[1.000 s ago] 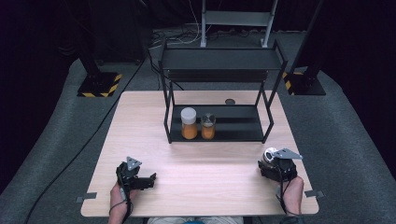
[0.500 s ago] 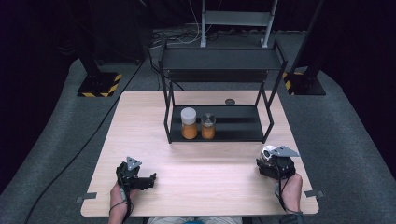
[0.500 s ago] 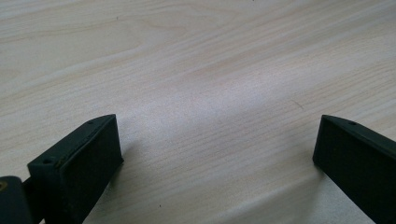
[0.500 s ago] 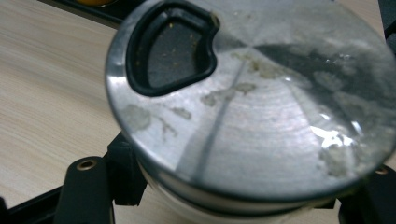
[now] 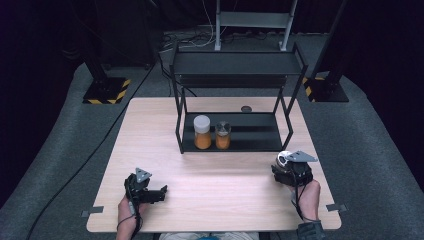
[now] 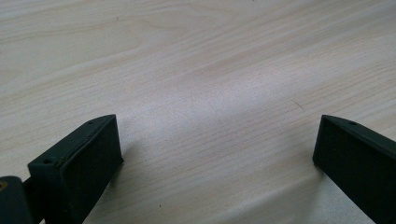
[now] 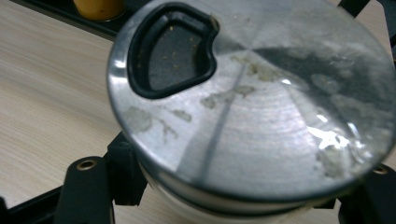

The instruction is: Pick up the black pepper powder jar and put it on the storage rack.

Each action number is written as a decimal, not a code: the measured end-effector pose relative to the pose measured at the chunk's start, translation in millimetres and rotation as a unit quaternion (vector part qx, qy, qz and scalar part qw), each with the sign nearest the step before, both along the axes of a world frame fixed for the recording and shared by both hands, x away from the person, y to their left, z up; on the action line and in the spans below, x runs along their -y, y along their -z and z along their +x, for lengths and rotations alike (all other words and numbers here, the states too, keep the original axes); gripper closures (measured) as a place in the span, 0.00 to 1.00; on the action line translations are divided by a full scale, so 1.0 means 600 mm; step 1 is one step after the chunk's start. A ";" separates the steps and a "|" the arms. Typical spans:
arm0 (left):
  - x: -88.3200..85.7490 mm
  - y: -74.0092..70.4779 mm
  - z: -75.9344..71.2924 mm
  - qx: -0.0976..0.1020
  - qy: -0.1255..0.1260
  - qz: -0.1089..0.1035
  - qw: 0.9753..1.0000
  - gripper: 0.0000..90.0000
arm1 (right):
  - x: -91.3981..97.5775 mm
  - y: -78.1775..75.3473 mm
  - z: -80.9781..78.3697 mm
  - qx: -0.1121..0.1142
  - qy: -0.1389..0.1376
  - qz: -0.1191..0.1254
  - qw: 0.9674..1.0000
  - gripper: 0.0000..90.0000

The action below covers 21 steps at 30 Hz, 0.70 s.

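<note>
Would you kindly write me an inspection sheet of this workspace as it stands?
Surface: light wooden table, bare in front.
Job's things: metal-lidded jar in the right gripper; two orange-filled jars on the black rack.
Clutter: small dark disc behind the rack.
Grippers: left gripper open over the table; right gripper shut on the jar.
Cables: black cable across the floor at left.
Surroundings: grey carpet, striped stand feet.
</note>
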<state>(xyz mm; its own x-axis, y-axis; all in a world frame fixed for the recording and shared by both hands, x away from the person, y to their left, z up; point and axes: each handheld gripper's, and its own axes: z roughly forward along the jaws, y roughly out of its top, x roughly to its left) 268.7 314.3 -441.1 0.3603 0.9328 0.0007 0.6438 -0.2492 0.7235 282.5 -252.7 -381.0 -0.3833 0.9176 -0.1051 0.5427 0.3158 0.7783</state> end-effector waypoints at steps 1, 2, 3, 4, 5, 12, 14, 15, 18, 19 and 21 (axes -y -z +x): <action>0.000 0.000 0.000 0.000 0.000 0.000 1.000 0.01 | -0.002 -0.001 0.002 0.000 0.000 -0.001 1.000 0.34; 0.000 0.000 0.000 0.000 0.000 0.000 1.000 0.01 | -0.002 -0.001 0.003 0.001 -0.002 -0.002 1.000 0.34; 0.001 0.000 -0.001 0.001 0.000 0.001 1.000 0.01 | -0.002 -0.002 0.005 0.000 -0.002 0.000 1.000 0.34; 0.001 0.000 -0.001 0.001 0.000 0.001 1.000 0.01 | -0.001 -0.002 0.007 -0.001 -0.002 0.004 1.000 0.34; 0.001 0.000 -0.001 0.002 0.000 0.001 1.000 0.01 | 0.000 -0.003 0.009 -0.002 -0.003 0.009 1.000 0.34; 0.001 0.000 -0.001 0.002 0.000 0.001 1.000 0.01 | -0.008 -0.007 0.017 -0.003 -0.006 0.005 1.000 0.34; 0.001 0.000 -0.001 0.002 0.000 0.001 1.000 0.01 | -0.009 -0.007 0.018 -0.002 -0.006 0.006 1.000 0.34; 0.001 0.001 -0.001 0.002 0.000 0.001 1.000 0.01 | -0.009 -0.007 0.018 -0.003 -0.007 0.007 1.000 0.34; 0.001 0.000 -0.001 0.002 0.000 0.001 1.000 0.01 | -0.012 -0.006 0.022 -0.005 -0.008 0.005 1.000 0.34; 0.001 0.000 -0.001 0.002 0.000 0.001 1.000 0.01 | -0.013 -0.006 0.024 -0.004 -0.008 0.005 1.000 0.34; 0.001 0.000 -0.001 0.002 0.000 0.002 1.000 0.01 | -0.014 -0.006 0.027 -0.004 -0.008 0.007 1.000 0.34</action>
<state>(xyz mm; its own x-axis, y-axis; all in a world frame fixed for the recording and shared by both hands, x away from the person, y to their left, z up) 267.8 313.4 -441.4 0.3601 0.9329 0.0063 0.6402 -0.2520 0.7257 298.7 -244.5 -377.6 -0.3982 0.9130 -0.0887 0.5441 0.3129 0.7784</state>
